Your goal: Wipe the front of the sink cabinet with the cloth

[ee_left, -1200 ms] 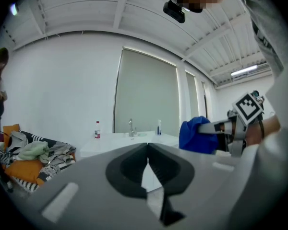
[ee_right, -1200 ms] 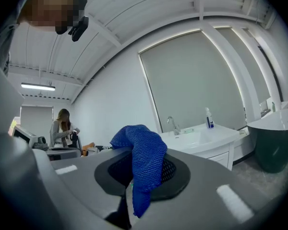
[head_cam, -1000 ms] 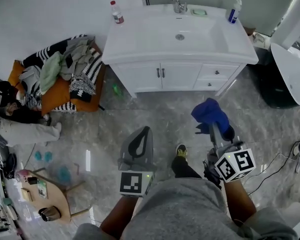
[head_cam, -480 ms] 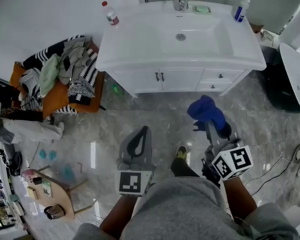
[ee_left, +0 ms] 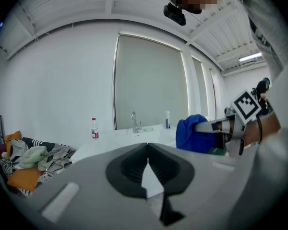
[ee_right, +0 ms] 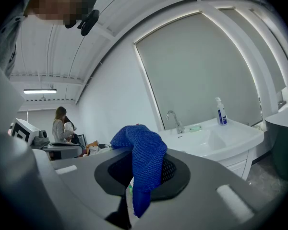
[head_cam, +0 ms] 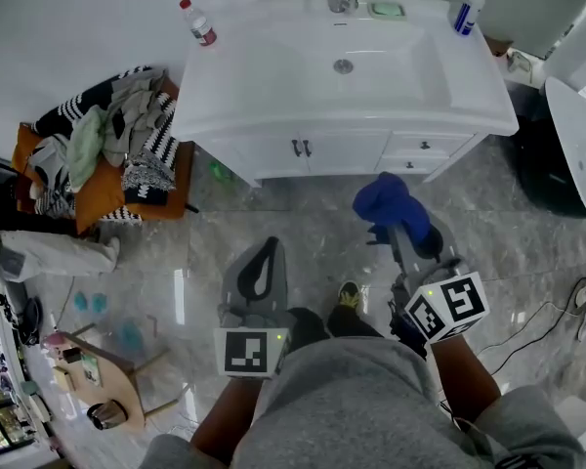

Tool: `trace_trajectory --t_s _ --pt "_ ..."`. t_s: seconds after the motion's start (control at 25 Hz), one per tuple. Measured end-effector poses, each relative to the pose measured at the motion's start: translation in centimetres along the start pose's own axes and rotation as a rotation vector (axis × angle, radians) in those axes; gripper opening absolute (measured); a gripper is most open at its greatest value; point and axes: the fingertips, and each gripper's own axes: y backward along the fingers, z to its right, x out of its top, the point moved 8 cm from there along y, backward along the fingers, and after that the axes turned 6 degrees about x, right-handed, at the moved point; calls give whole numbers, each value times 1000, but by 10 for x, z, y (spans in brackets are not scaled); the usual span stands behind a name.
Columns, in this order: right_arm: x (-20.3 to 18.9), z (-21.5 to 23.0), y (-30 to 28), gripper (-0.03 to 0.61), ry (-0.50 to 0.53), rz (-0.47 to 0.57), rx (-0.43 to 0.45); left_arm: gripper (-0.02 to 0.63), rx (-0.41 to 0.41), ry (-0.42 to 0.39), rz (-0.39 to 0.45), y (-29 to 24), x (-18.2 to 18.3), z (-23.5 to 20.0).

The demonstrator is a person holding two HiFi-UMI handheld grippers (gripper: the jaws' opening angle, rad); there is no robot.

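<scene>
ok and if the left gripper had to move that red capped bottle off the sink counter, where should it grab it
Probably the body of the bottle, below the cap, jaws level, coming from the left edge of the counter: it stands upright, narrow and round, near that corner with the wall close behind.

Cloth (head_cam: 387,201): blue, knitted, bunched, clamped in the jaws of the right gripper (head_cam: 395,231), at 1 o'clock, clear of the cabinet. Sink cabinet (head_cam: 342,151): white, doors and drawers shut, at 12 o'clock.
</scene>
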Motion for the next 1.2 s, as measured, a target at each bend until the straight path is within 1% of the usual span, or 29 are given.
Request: trace_trajectory --t_s 0.2,0.48,0.68,0.84,1.0,1.2 --pt "-1 -1 -6 58 -1 -11 -8 11 -15 8 4 -7 0 -3" --pt "2 -14 -21 58 18 -19 -29 11 -52 26 -2 -14 -4 -21" --pt "3 -33 -37 58 44 -24 -60 11 -89 37 20 -21 -6 -46" --pt "3 -52 -51 58 63 -37 -84 11 -104 59 36 -24 -11 -74" --pt "-2 -62 -64 58 62 -50 -107 11 -109 87 55 -27 -20 -97" --pt "-5 -59 -70 58 73 -59 -149 11 -123 101 30 -42 -34 -110"
